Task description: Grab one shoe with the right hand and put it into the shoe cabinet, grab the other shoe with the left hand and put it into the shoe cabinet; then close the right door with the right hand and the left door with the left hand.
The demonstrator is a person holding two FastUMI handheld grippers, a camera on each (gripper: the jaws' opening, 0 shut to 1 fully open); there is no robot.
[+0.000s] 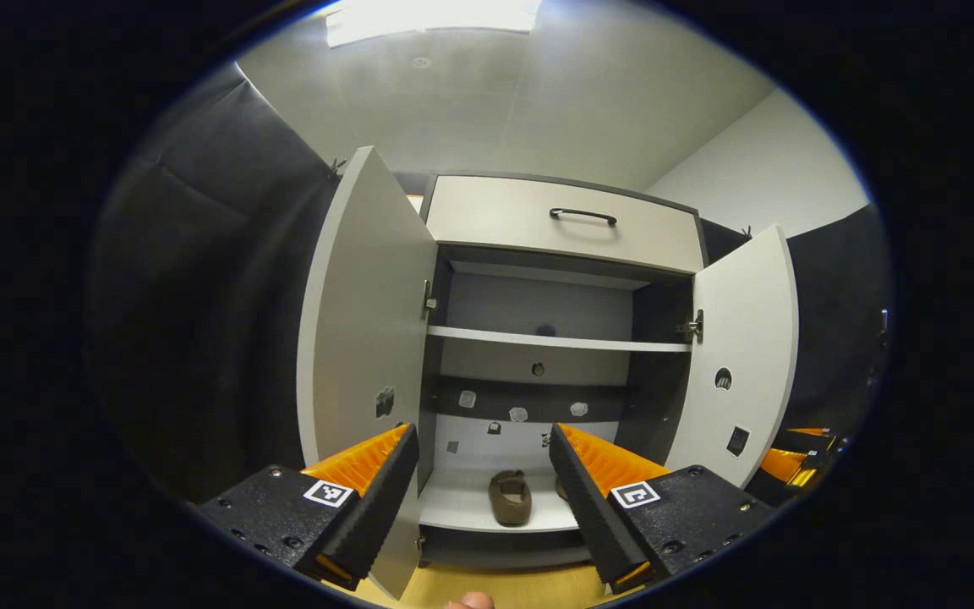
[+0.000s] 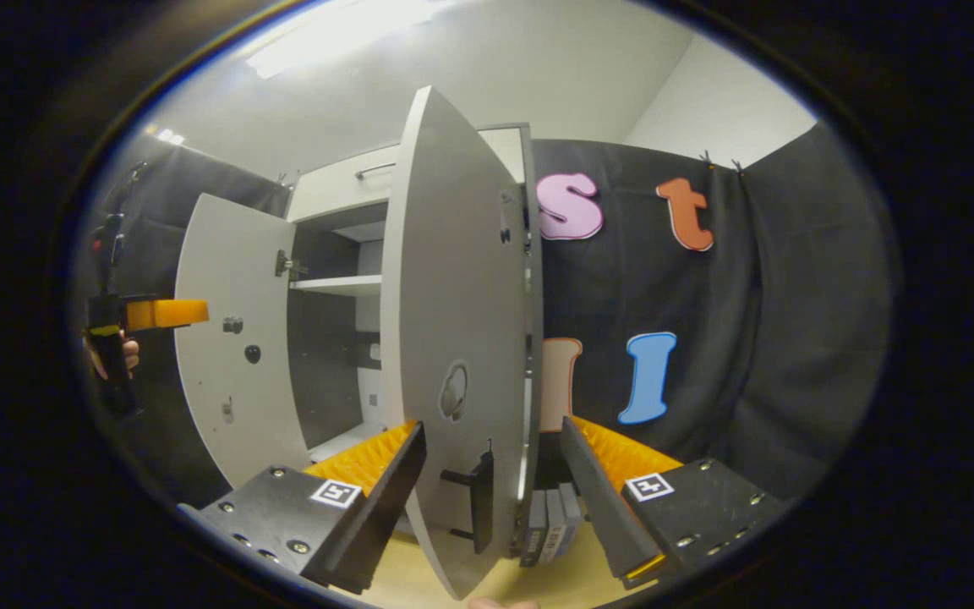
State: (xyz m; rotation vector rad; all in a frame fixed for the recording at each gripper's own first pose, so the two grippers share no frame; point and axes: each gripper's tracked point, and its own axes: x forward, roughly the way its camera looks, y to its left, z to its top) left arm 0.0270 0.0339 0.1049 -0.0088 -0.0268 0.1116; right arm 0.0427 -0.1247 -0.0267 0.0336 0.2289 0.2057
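A brown shoe [image 1: 510, 497] lies in the white-doored shoe cabinet [image 1: 538, 279] with dark grey interior and black handle [image 1: 582, 216].

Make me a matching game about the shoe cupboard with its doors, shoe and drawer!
Things:
1. brown shoe
2. flat grey drawer with a black handle
3. tall grey right door
4. left gripper

States or places:
A. at the cabinet's top
B. open, holding nothing
C. on the bottom shelf
D. swung open, between the right gripper fingers

Pairs: 1-C, 2-A, 3-D, 4-B
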